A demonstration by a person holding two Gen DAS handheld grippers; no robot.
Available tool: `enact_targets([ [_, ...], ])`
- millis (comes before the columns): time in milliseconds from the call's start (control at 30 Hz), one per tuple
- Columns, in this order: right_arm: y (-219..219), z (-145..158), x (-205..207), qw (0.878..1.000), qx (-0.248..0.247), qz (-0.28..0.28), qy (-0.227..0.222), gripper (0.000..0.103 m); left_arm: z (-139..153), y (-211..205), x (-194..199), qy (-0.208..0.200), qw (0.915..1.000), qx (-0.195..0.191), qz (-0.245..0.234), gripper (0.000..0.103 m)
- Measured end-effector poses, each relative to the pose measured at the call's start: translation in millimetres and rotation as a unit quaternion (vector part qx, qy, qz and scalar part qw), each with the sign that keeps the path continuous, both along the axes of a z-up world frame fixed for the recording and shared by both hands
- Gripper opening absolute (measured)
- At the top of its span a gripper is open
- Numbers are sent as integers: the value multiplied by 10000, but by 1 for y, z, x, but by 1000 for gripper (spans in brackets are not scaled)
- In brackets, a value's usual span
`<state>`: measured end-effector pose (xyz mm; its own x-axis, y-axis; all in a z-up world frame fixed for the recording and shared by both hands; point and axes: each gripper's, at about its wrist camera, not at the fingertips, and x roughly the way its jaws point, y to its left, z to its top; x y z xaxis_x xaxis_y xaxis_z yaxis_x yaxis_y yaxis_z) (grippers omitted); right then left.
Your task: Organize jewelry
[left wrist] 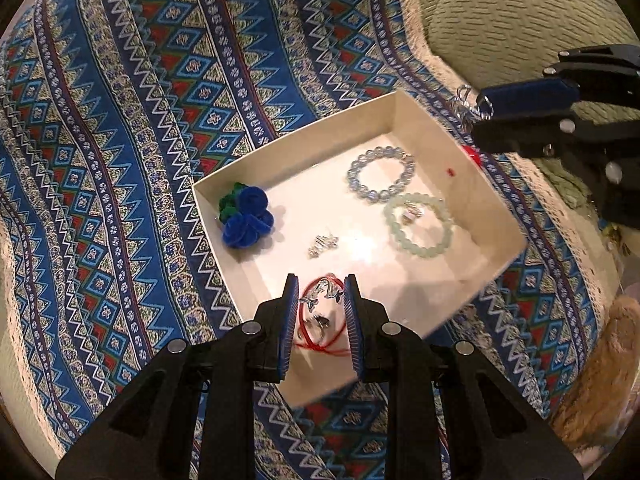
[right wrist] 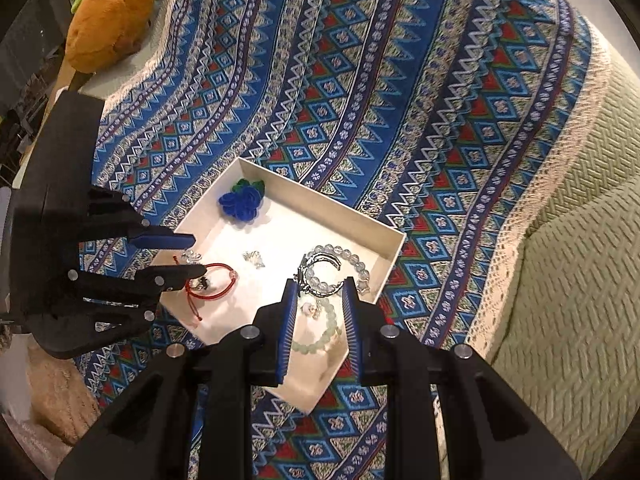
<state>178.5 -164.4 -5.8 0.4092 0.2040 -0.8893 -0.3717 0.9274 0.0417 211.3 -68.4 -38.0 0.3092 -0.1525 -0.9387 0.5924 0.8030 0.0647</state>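
Observation:
A white shallow box (left wrist: pixel 304 136) (right wrist: pixel 320 196) lies on the patterned cloth. Inside it are a blue felt flower (left wrist: pixel 246 216) (right wrist: pixel 242 200), a blue-grey bead bracelet (left wrist: pixel 380 174) (right wrist: pixel 360 258), a pale green bead bracelet (left wrist: pixel 420 226) (right wrist: pixel 320 338), a small silver piece (left wrist: pixel 322 244) (right wrist: pixel 254 258) and a red cord bracelet (left wrist: pixel 322 316) (right wrist: pixel 214 280). My left gripper (left wrist: pixel 322 292) (right wrist: pixel 192 254) hangs over the red cord bracelet with the jaws parted. My right gripper (right wrist: pixel 320 292) (left wrist: pixel 478 110) grips a silver star-charm bangle (right wrist: pixel 320 276) (left wrist: pixel 466 98) above the box's right end.
The blue, red and white patterned cloth (left wrist: pixel 160 120) (right wrist: pixel 440 120) covers a green woven cushion (left wrist: pixel 500 8) (right wrist: pixel 580 280). A brown plush toy (right wrist: pixel 112 12) lies at the far left edge. A small red object (left wrist: pixel 472 156) sits just outside the box's right wall.

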Motion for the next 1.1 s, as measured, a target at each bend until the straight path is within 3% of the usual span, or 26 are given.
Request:
enact_targets([
  [267,3,-27,28,9995,167,-142,236,25,-20,6,25,165,9997,31,187,27],
  [300,2,-29,31,9994,186,-146,254,28,-21,6,27,159,9997,38,197,32],
  [367,1,-31,34,9992,211,-196,271,40,-21,10,29,91,9995,77,285,66],
  [400,0,-31,35,9992,218,-214,271,42,-20,12,29,24,9994,74,351,69],
  [733,-12,-19,24,9982,302,-487,193,43,-10,25,25,-170,9978,-14,645,73],
  [867,-13,-7,3,9976,303,-611,131,43,7,32,6,-379,9959,20,824,85],
  [1100,-16,-8,-36,9939,290,-1068,-17,46,8,50,-24,-619,9880,-29,1418,88],
])
